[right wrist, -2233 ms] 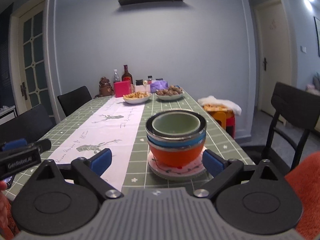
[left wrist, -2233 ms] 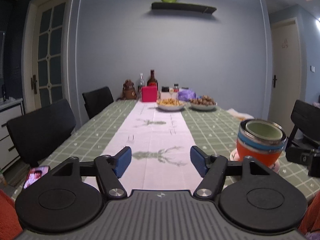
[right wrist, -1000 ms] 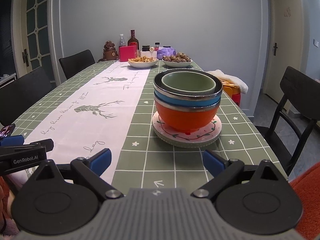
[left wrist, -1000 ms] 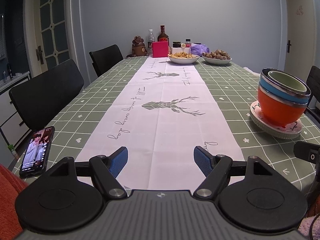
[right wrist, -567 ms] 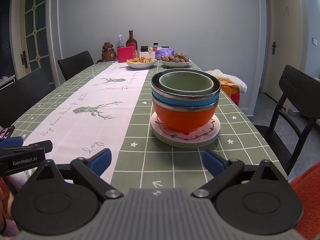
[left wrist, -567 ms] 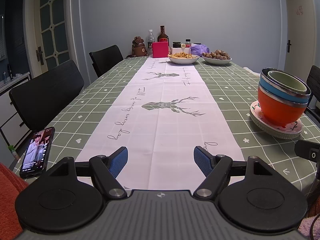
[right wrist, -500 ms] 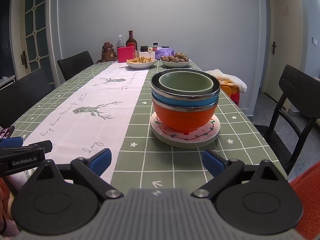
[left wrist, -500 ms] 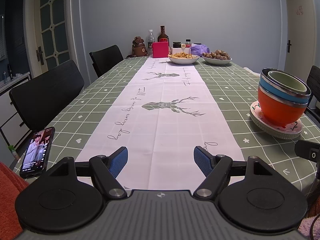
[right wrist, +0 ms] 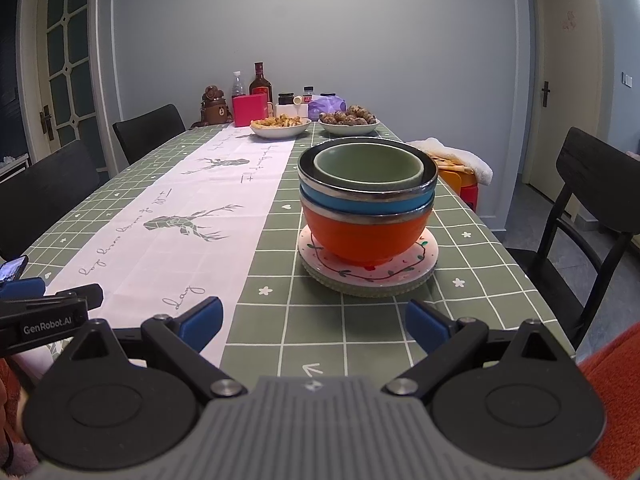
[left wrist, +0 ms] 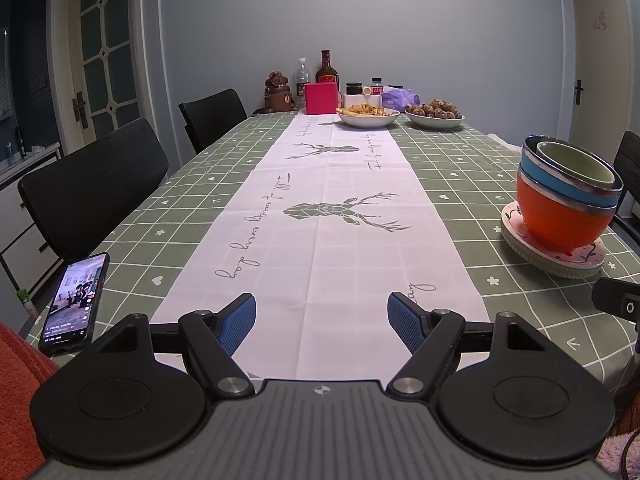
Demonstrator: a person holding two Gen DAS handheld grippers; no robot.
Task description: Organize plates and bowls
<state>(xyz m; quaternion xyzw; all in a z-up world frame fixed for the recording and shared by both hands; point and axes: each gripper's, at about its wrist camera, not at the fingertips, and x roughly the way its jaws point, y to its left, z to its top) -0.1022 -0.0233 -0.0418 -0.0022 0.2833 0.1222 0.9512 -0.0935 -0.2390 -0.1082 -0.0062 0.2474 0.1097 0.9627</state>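
Bowls stacked on plates, both sets of fingers empty

Bowls sit nested three deep straight ahead of my right fingers: an orange bowl (right wrist: pixel 362 236) at the bottom, a blue bowl (right wrist: pixel 366 202) inside it and a green bowl (right wrist: pixel 368 166) on top. The orange one rests on a pink plate (right wrist: pixel 424 258) with a vine pattern, and that plate lies on a pale green plate (right wrist: pixel 360 285) whose rim shows just below it. The whole stack stands on the green checked tabletop (right wrist: pixel 340 332), near my right gripper (right wrist: pixel 314 326) and a little beyond its tips, centred between them. Those fingers are spread wide apart with nothing between them.

From my left gripper (left wrist: pixel 321 322) the same stack is off to the right and further ahead, well apart from the blue pads (left wrist: pixel 404 322). These fingers are also spread wide and hold nothing; between them I see only the white table runner (left wrist: pixel 320 248) with its deer print. A phone (left wrist: pixel 74 298) with a lit screen lies on the tabletop to the left of the left fingers, near the edge.

Far beyond both grippers, at the other end of the tabletop, stand two white bowls of food (left wrist: pixel 368 114), a red box (left wrist: pixel 321 98), some bottles (left wrist: pixel 327 70) and a brown bear-shaped flask (left wrist: pixel 278 94). Black chairs (left wrist: pixel 94 196) line the left side, and one black chair (right wrist: pixel 592 208) stands to the right.
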